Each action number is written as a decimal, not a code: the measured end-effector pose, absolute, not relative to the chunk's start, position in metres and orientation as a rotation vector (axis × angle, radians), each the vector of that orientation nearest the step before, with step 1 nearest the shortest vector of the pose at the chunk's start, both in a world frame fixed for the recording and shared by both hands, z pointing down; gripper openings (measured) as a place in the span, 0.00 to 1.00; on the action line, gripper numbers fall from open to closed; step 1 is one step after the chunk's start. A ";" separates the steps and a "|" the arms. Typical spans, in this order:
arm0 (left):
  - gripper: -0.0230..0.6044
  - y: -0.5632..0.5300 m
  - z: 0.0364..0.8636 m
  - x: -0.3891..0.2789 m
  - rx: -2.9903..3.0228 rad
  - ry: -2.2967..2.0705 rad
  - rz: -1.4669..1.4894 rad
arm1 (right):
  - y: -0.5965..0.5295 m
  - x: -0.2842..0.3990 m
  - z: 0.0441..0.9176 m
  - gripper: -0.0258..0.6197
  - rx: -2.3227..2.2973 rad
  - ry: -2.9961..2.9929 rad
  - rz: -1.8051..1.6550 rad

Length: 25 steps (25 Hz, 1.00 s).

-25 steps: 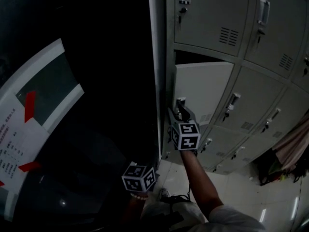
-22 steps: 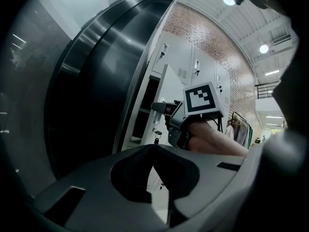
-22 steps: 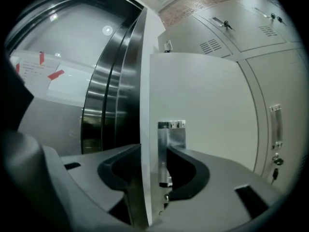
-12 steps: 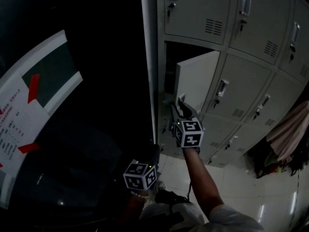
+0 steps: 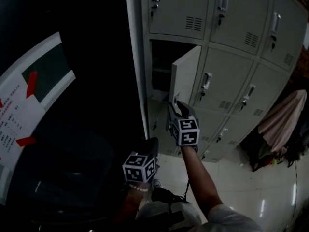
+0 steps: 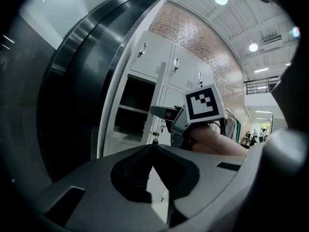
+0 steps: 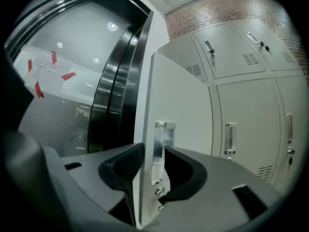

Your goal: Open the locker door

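Note:
The grey locker door [image 5: 184,76] stands swung out from its dark open compartment [image 5: 159,66]. My right gripper [image 5: 176,105] is closed over the door's free edge. In the right gripper view the door [image 7: 178,100] runs edge-on between the jaws, one pad behind it and the other against the clear handle [image 7: 159,149], so the right gripper [image 7: 153,163] is shut on it. My left gripper [image 5: 150,146] hangs lower, near my body, away from the lockers. In its own view the left gripper [image 6: 153,149] is shut with nothing in it, looking toward the right gripper [image 6: 161,111].
A bank of grey lockers [image 5: 231,13] with closed doors surrounds the open one. A dark curved wall [image 5: 96,57] with a white notice [image 5: 29,100] stands to the left. Cloth [image 5: 282,120] hangs at the right above a pale tiled floor [image 5: 251,192].
The locker door has swung from barely ajar to wide open, with my right gripper on its edge moving out with it. The left gripper has stayed low.

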<state>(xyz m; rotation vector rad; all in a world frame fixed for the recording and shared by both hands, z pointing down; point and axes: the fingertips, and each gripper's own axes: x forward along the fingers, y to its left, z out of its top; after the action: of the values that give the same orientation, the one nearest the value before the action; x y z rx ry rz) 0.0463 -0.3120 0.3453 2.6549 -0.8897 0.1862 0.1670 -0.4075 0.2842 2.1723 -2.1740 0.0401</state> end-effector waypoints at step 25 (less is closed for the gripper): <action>0.02 -0.237 0.355 0.082 2.709 -0.738 0.229 | -0.299 0.278 0.288 0.17 2.389 -1.949 0.113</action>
<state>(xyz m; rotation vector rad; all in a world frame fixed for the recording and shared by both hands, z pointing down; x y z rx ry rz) 0.0819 -0.2371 0.3548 2.7093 -0.7379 0.2295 0.2781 -0.2988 0.2882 2.3895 -1.9489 0.1134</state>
